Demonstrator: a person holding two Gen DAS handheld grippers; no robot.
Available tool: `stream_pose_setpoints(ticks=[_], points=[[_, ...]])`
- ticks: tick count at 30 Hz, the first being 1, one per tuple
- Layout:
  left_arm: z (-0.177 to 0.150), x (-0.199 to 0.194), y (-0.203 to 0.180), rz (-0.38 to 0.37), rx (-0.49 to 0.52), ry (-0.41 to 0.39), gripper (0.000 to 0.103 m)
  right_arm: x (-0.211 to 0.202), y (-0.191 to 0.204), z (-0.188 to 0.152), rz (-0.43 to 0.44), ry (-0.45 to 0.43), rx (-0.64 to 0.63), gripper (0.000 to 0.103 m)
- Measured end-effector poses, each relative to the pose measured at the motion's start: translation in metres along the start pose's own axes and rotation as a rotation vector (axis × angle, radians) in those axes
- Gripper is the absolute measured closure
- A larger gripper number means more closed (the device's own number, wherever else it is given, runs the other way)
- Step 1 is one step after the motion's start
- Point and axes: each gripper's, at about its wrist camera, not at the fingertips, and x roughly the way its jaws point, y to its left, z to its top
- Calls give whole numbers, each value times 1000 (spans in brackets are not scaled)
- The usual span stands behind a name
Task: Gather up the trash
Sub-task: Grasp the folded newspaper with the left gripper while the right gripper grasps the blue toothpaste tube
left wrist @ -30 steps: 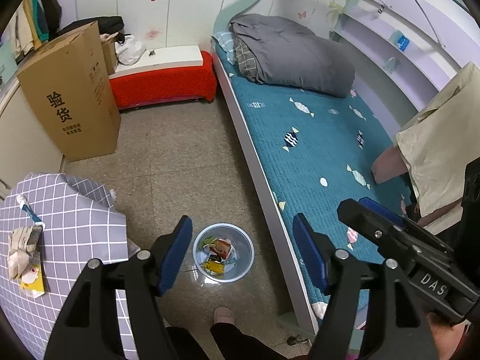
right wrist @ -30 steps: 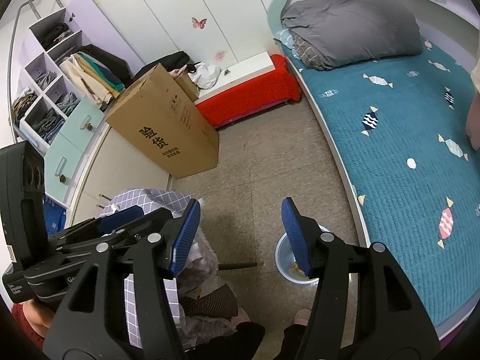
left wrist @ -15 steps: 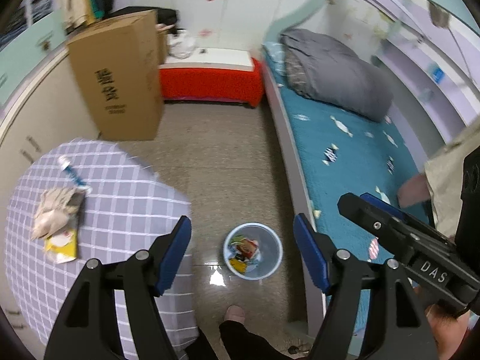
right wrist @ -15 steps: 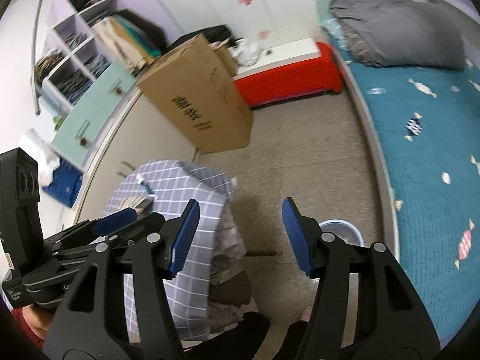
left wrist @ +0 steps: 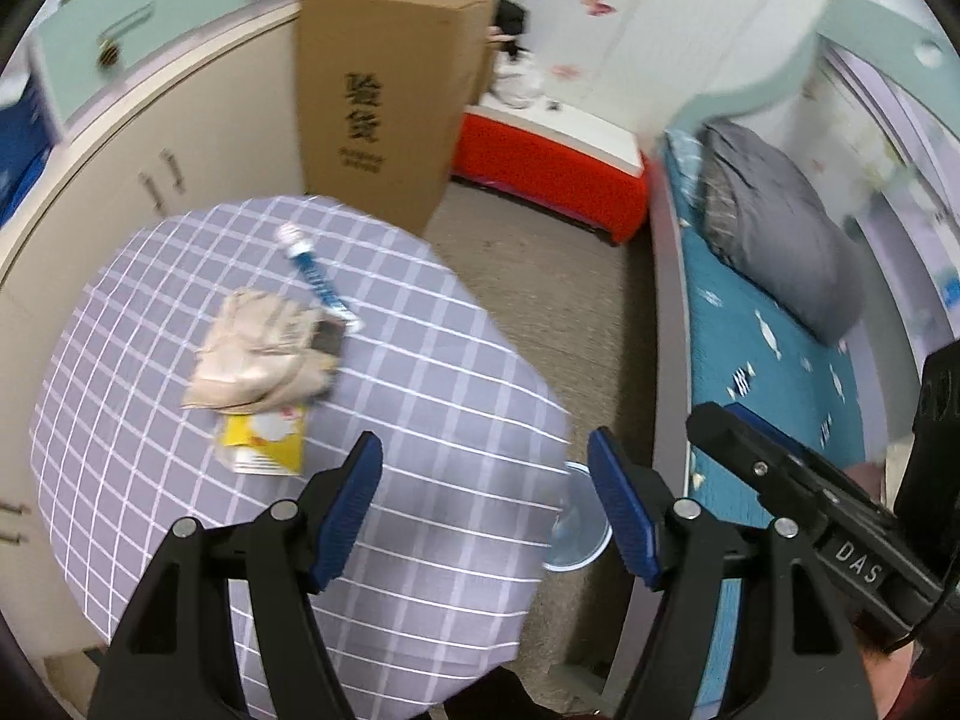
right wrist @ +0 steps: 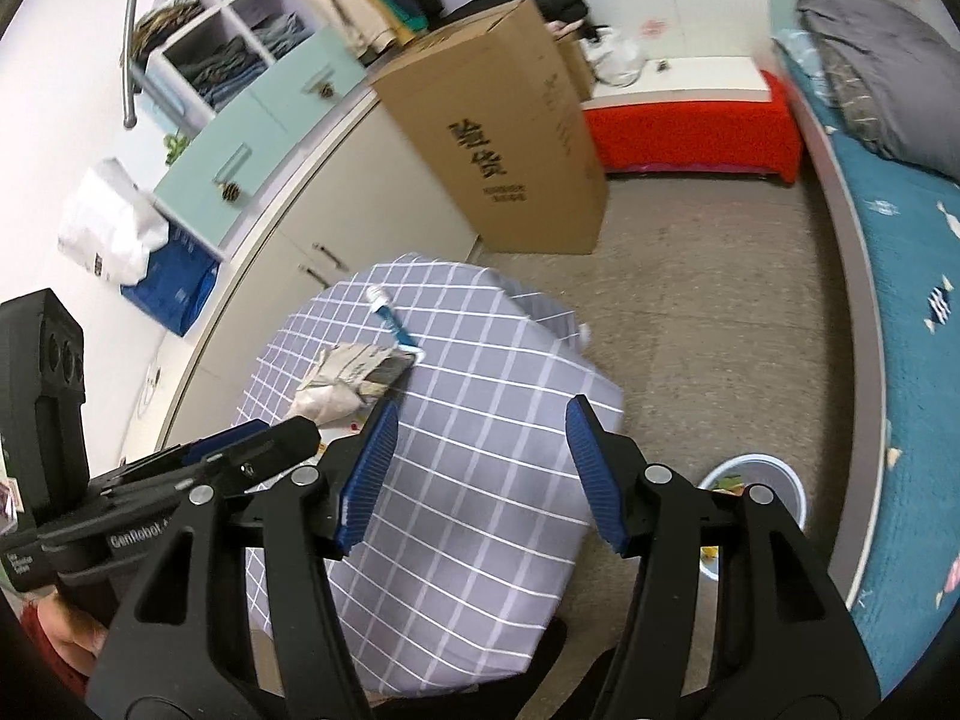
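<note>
Looking down from the left wrist, the left claw (left wrist: pixel 483 504) hangs wide apart and holds nothing, above the near edge of a round counter (left wrist: pixel 420 420) draped in grey checked cloth. On the counter lies the trash: a crumpled beige wrapper (left wrist: pixel 258 354), a yellow packet (left wrist: pixel 264 438) partly under it, and a blue-and-white tube (left wrist: pixel 318 276) just behind. A pale blue bin (left wrist: pixel 579 531) sits on the floor, half hidden by the counter's right edge. A tall box (left wrist: pixel 384 96) stands behind the counter; a bed (left wrist: pixel 774 360) runs along the right. The right claw's (left wrist: pixel 798 498) body juts in at lower right.

From the right wrist, the right claw (right wrist: pixel 480 471) is likewise wide and holds nothing, over the same counter (right wrist: pixel 480 420). The wrapper (right wrist: pixel 348 375) and tube (right wrist: pixel 393 315) lie beyond its left finger. The bin (right wrist: pixel 780 480), trash visible inside, stands on the floor to the right, beside the bed (right wrist: pixel 912 312). The left claw (right wrist: pixel 240 450) reaches in from the left.
</note>
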Motion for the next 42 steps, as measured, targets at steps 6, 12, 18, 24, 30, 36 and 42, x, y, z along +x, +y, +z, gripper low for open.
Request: stream_pose_setpoints(ticks=[6, 12, 18, 24, 30, 36, 42], points=[[17, 13, 66, 5, -127, 27, 33, 44, 27, 9, 15, 57, -14, 45], [35, 30, 127, 11, -259, 56, 33, 91, 50, 18, 14, 106, -15, 45], [56, 63, 172, -5, -321, 107, 34, 129, 62, 32, 0, 135, -18, 45], [67, 104, 198, -44, -349, 187, 34, 164, 71, 42, -29, 170, -18, 45], [72, 132, 208, -87, -347, 229, 54, 192, 77, 49, -56, 200, -26, 45], [80, 138, 214, -156, -329, 220, 95, 213, 86, 54, -77, 220, -39, 45], [90, 108, 235, -234, -379, 107, 100, 237, 90, 61, -95, 239, -59, 45]])
